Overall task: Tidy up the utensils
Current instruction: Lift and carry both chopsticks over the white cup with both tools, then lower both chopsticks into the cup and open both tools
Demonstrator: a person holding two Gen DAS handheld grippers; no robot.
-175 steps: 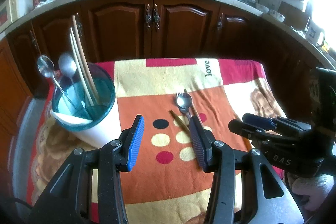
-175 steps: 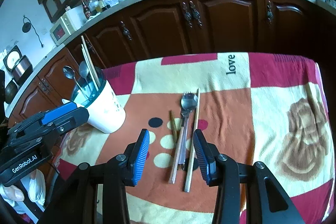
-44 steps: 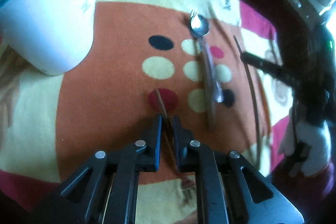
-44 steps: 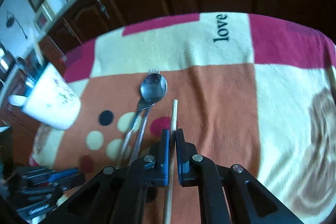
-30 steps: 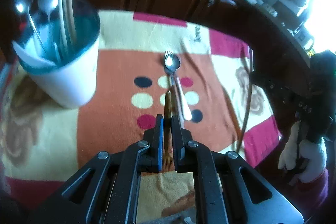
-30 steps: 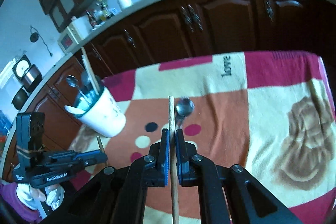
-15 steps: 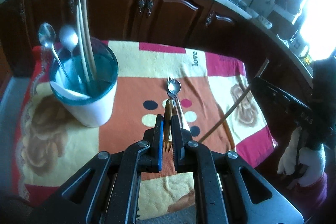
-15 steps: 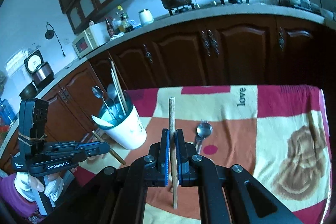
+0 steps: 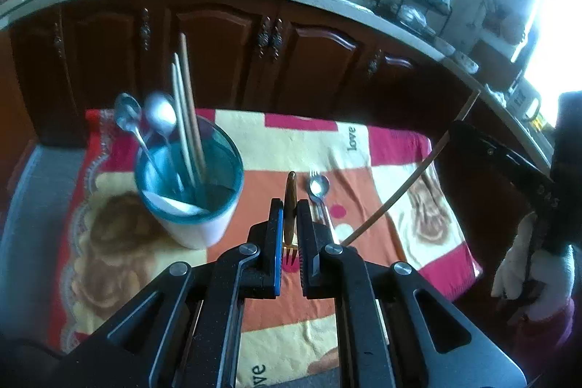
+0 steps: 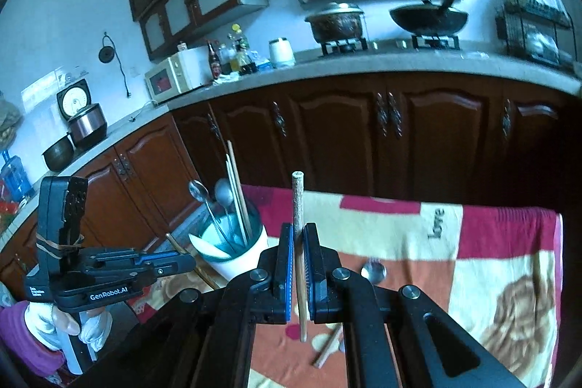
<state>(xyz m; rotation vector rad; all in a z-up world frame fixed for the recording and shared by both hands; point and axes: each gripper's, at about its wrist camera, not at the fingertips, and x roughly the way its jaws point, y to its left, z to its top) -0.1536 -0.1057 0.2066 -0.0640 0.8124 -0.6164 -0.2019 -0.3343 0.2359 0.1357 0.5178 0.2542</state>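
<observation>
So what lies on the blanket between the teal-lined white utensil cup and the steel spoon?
Bare blanket in the left wrist view; only the left gripper's held wooden-handled fork overlaps it.

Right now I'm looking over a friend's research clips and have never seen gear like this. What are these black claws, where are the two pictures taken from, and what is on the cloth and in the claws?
No robot here: a person holds a two-fingered claw in each hand, with a wide-angle camera on each looking along its fingers. One picture looks over the left claw, the other over the right claw. The left claw is shut on a small fork with a wooden handle. The right claw is shut on a single chopstick. Below lies a patterned cloth on a table. On it stand a utensil cup holding spoons and chopsticks, and a metal spoon lying over another fork. One more chopstick lies on the cloth too.
</observation>
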